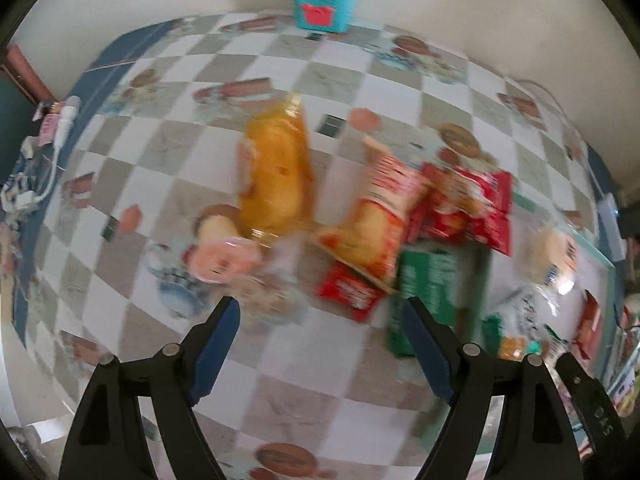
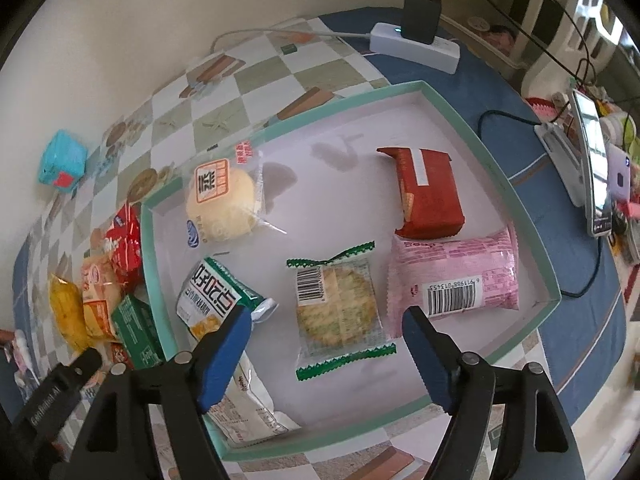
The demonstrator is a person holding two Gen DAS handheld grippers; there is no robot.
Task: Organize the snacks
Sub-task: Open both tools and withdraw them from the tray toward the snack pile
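Observation:
In the right wrist view a shallow box with a teal rim (image 2: 496,184) holds several snacks: a round bun (image 2: 222,204), a red pack (image 2: 430,196), a pink pack (image 2: 456,276), a clear cracker pack (image 2: 338,308) and a green-white pack (image 2: 216,296). My right gripper (image 2: 326,344) is open and empty above the cracker pack. In the blurred left wrist view loose snacks lie on the checkered cloth: a yellow pack (image 1: 276,172), an orange-red pack (image 1: 376,224), red packs (image 1: 468,204), a green box (image 1: 428,284) and a pink pack (image 1: 224,260). My left gripper (image 1: 320,336) is open and empty, just short of them.
A teal tin (image 1: 324,0) stands at the table's far edge by the wall. A white power strip with a black charger (image 2: 416,40) and cables lies beyond the box. A phone on a stand (image 2: 592,168) is at the right. The box edge (image 1: 592,252) shows at the right.

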